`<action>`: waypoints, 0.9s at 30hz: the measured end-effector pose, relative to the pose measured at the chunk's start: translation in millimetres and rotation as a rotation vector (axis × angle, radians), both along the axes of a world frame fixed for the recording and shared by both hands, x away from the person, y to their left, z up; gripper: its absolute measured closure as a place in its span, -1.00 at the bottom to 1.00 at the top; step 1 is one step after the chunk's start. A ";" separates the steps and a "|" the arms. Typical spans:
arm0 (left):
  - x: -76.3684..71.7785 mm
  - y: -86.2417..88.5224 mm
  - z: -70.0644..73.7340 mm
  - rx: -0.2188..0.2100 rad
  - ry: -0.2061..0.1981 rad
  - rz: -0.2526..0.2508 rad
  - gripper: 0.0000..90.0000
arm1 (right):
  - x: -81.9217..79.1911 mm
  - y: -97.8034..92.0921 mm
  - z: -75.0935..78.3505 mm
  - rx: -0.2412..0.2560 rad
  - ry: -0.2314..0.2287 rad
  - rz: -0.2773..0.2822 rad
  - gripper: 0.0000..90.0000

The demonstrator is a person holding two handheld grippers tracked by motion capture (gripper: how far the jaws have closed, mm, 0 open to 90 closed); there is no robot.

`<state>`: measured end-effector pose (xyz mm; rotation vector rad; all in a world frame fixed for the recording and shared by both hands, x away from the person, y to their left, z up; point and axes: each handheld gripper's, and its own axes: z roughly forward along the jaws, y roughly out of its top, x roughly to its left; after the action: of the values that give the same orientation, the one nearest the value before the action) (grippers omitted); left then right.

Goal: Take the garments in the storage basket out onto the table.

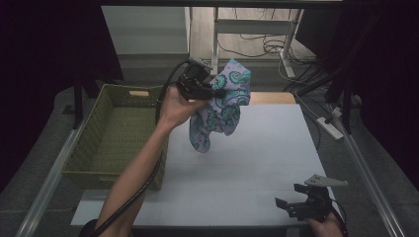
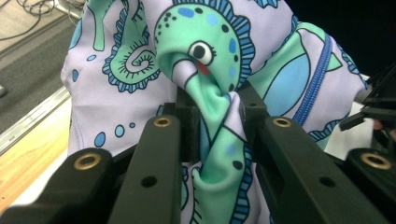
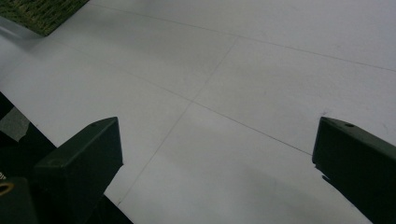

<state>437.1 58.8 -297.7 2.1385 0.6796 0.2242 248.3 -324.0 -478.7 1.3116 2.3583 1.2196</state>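
Dangling above the white table, beside the woven basket, a seahorse-print cloth hangs bunched in the clamped left gripper; the thin pinch could slip. The right gripper idles wide open, empty.

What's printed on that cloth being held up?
Green-and-blue cartoon seahorses on the pale lilac fabric cloth, clearest in the left gripper view.

A green woven basket stands at the left edge of the white table, its corner reaching the near-left; a wooden strip lines the far edge. Cables and a power strip lie on the floor beyond.
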 end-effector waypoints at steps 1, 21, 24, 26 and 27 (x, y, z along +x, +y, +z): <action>2.2 -4.2 -7.6 0.015 0.001 -0.001 0.67 | 0.0 0.0 0.0 -0.001 0.000 0.000 -0.96; 20.3 -24.4 -68.5 0.091 0.072 0.012 0.66 | 0.6 0.9 -0.4 -0.009 0.004 0.006 -0.96; 22.3 -24.8 -80.8 0.101 0.085 0.017 0.66 | 0.7 1.0 -0.4 -0.009 0.005 0.007 -0.96; 23.6 -24.6 -89.4 0.098 0.102 0.018 0.66 | 0.6 1.0 -0.4 -0.008 0.006 0.006 -0.96; 24.6 -24.9 -97.7 0.100 0.118 0.021 0.66 | 0.6 1.1 -0.5 -0.008 0.005 0.005 -0.96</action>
<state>461.7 33.9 -395.4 2.2551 0.7735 0.1464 248.9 -322.9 -479.2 1.3089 2.3689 1.2083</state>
